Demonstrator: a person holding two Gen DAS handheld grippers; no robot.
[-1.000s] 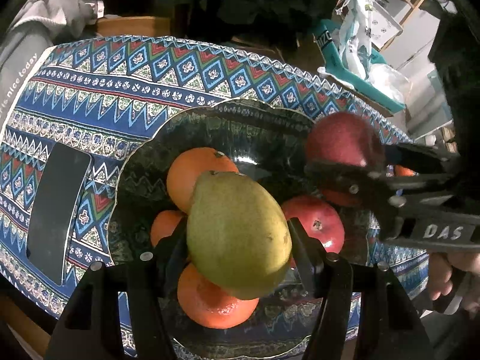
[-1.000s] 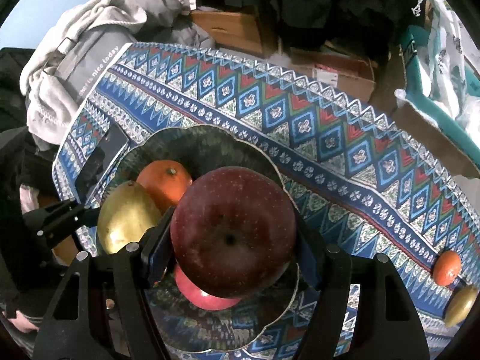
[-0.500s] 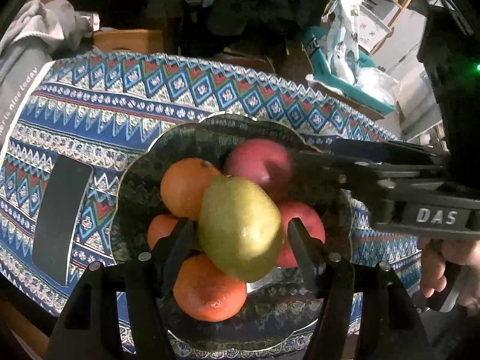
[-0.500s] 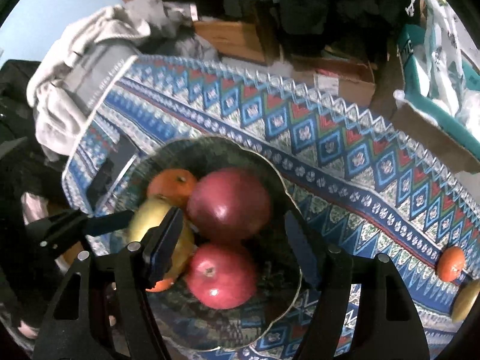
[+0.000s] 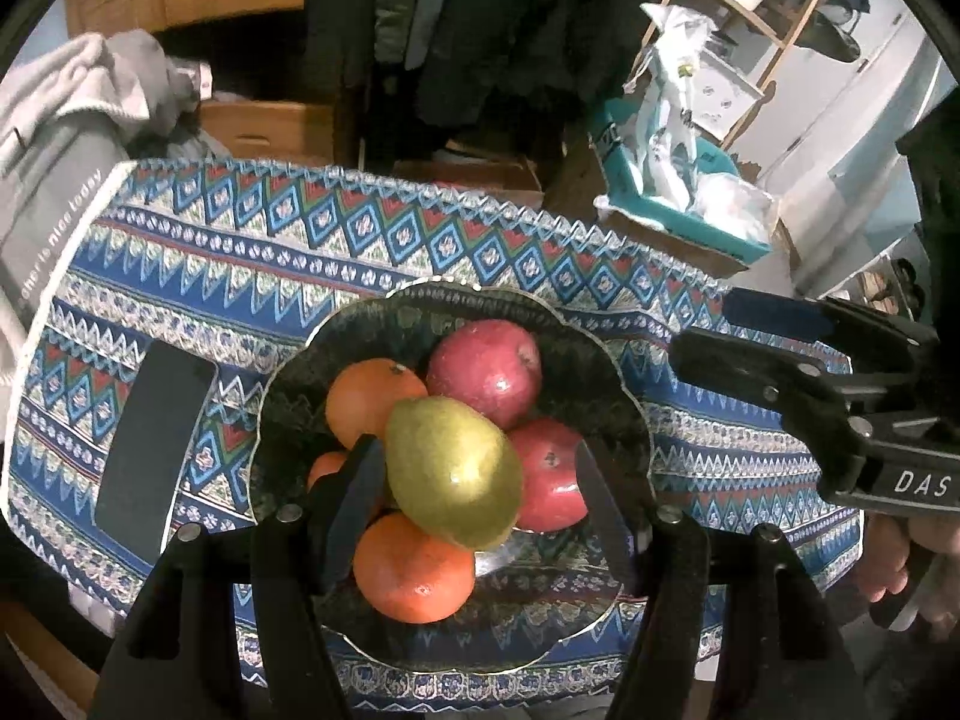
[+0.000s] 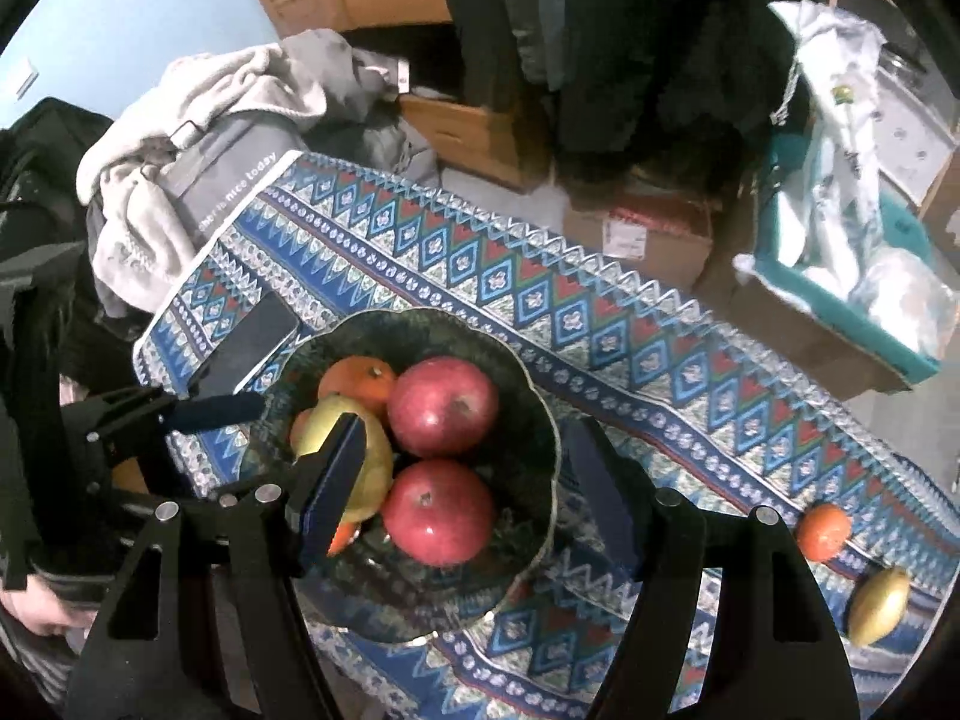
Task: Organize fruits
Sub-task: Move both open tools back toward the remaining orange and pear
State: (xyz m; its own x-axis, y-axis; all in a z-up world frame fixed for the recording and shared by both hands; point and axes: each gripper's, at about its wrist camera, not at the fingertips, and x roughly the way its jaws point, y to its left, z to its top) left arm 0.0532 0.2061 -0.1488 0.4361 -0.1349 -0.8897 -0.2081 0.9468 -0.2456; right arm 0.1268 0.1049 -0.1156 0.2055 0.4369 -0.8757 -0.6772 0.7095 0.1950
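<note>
left gripper (image 5: 480,480) released | right gripper (image 6: 468,468) released | phone (image 5: 153,450) beside bowl (image 5: 624,396) | pear (image 6: 879,606) apart

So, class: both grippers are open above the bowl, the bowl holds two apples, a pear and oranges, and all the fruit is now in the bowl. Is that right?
Not quite. Both grippers, left and right, are open above the bowl, but not all the fruit is in. The right wrist view shows an orange and a second pear on the cloth.
</note>
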